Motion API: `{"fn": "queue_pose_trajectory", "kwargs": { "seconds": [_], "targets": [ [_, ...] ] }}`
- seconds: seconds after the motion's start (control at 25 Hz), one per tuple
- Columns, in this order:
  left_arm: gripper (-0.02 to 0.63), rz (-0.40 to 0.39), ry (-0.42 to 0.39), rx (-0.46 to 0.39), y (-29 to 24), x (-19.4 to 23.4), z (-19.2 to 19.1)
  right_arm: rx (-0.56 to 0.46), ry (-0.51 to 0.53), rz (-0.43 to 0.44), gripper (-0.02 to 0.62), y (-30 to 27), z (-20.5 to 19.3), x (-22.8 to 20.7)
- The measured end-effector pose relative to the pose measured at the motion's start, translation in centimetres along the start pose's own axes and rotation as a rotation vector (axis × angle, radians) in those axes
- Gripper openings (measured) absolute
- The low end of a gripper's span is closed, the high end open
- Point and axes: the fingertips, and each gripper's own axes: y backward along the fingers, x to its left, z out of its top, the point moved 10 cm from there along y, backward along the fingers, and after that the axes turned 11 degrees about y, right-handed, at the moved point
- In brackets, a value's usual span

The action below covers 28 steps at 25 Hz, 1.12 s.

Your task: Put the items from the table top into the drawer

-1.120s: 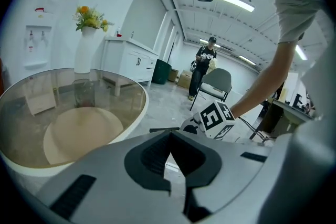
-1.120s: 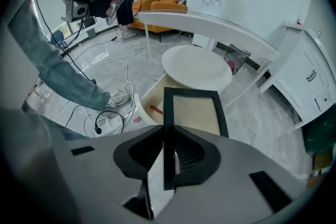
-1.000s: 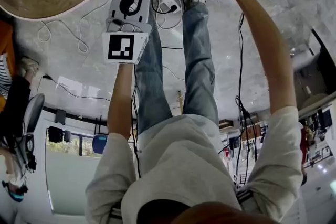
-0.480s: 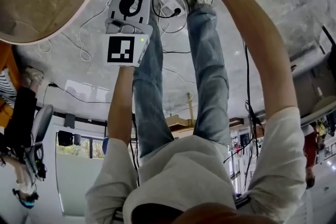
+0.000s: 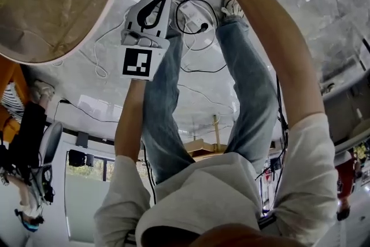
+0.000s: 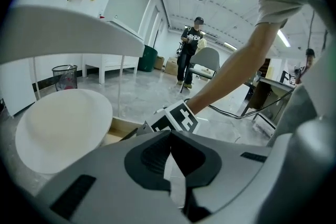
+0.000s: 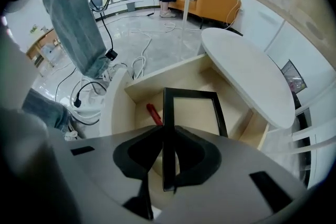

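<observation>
Glossy grey marble floor (image 5: 324,3); cables (image 5: 196,14) at 12 o'clock, head view. Orange sofa (image 7: 210,0), 1 o'clock, right gripper view.

Lower part of the black frame (image 7: 189,92) hidden behind the right gripper (image 7: 167,129) — red item (image 7: 152,113) partly too

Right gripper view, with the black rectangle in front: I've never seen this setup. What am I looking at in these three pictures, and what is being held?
There is no robot here: a person holds a pair of tongs in each hand. The head view looks steeply down from the person's head onto both arms. The other two cameras ride on the tongs and look along them. The right gripper has its tongs clamped on a thin black frame, over an open drawer with a red item inside, beside a round white table top. The left gripper has its tongs together with nothing between them.
</observation>
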Motion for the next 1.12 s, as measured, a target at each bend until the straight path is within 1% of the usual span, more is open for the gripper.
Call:
{"fn": "queue_pose_trajectory", "kwargs": {
  "seconds": [0.12, 0.28, 0.48, 0.56, 0.64, 0.8, 1.0, 1.12],
  "targets": [
    [0.015, -0.002, -0.007, -0.016, -0.7, 1.6, 0.4, 0.019, 0.035, 0.011, 0.087, -1.5, -0.2, -0.3],
    [0.015, 0.003, -0.011, -0.012, -1.4, 3.1, 0.1, 0.026, 0.059, 0.046, 0.089, -3.2, -0.3, -0.2],
    [0.015, -0.015, -0.037, 0.007, -2.2, 3.0, 0.0, 0.032, 0.067, 0.074, 0.089, -4.2, -0.8, -0.1],
    [0.015, -0.016, -0.027, -0.002, -2.4, 3.0, 0.3, 0.035, 0.061, 0.072, 0.1, -4.2, -1.0, -0.3],
    [0.015, -0.006, -0.018, -0.009, -2.2, 3.1, 0.5, 0.031, 0.048, 0.06, 0.134, -4.1, -0.8, -0.5],
    [0.015, 0.023, -0.014, -0.013, -1.6, 3.0, 0.7, 0.021, 0.04, 0.01, 0.138, -3.3, -0.6, -0.7],
    [0.015, 0.03, 0.003, -0.001, -0.3, 0.7, 1.5, -0.011, 0.014, -0.029, 0.054, 0.9, 0.4, 0.1],
    [0.015, 0.025, 0.015, 0.001, 0.6, -1.2, 3.1, -0.032, -0.048, -0.032, 0.029, 4.5, 0.5, 0.7]
  ]
}}
